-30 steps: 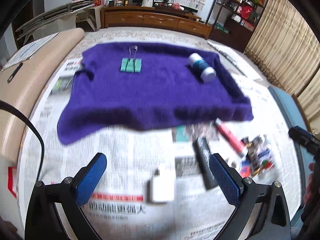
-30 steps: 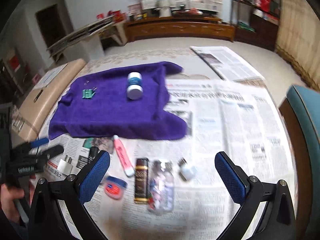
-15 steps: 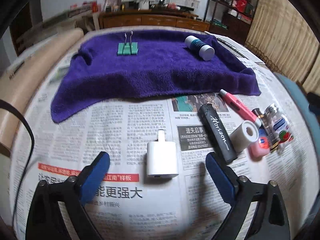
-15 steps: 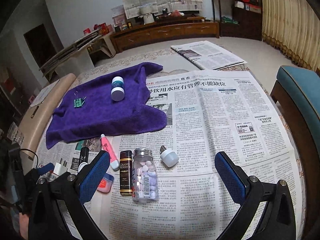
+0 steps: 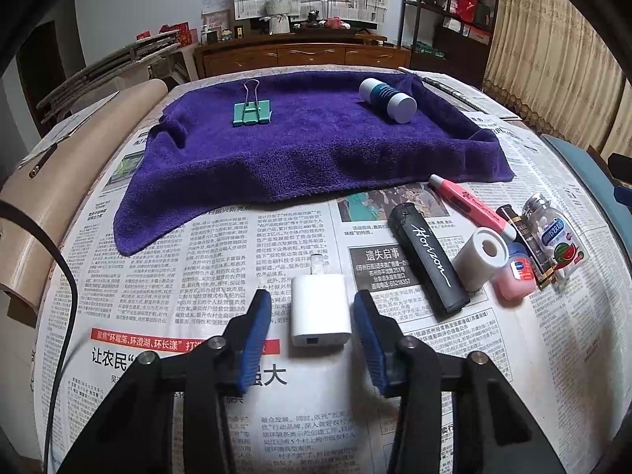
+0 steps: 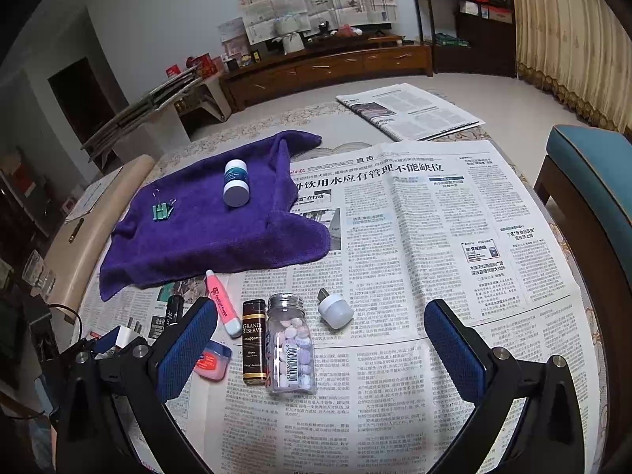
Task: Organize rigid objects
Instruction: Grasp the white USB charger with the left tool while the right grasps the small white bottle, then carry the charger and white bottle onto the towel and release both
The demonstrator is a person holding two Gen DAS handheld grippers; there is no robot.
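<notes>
A desk (image 6: 414, 237) covered in newspaper fills both views. On its far left part lies a rumpled purple towel (image 5: 316, 150), carrying a green binder clip (image 5: 251, 112) with its wire handles pointing away from the left camera, and a white and blue jar (image 5: 389, 100) lying on its side, white cap end toward the near right. Nearer, on the bare newspaper, a row of small items sits just below the towel's edge: a black lighter (image 5: 428, 258) with its long axis running away from the camera and slightly left, a pink tube (image 5: 470, 205) lying diagonally, a white roll (image 5: 480, 252), a small pink tin (image 5: 513, 276), a dark brown bottle (image 6: 252, 341) lying lengthwise, and a clear pill bottle (image 6: 290, 349) lying with its metal cap pointing away. Only the right wrist view shows a small white bulb-shaped plug (image 6: 335, 310) to the right of the pill bottle, along with a blue chair (image 6: 592, 181) at the desk's right edge. The left wrist view alone clearly shows a white charger block (image 5: 320, 310), flat on the paper, prongs pointing away and port facing the camera. The left hand-held gripper (image 5: 312, 316) is released, its blue fingers flanking the charger on either side with small gaps. The right hand-held gripper (image 6: 320, 339) is spread wide and holds nothing, above the bottles.
</notes>
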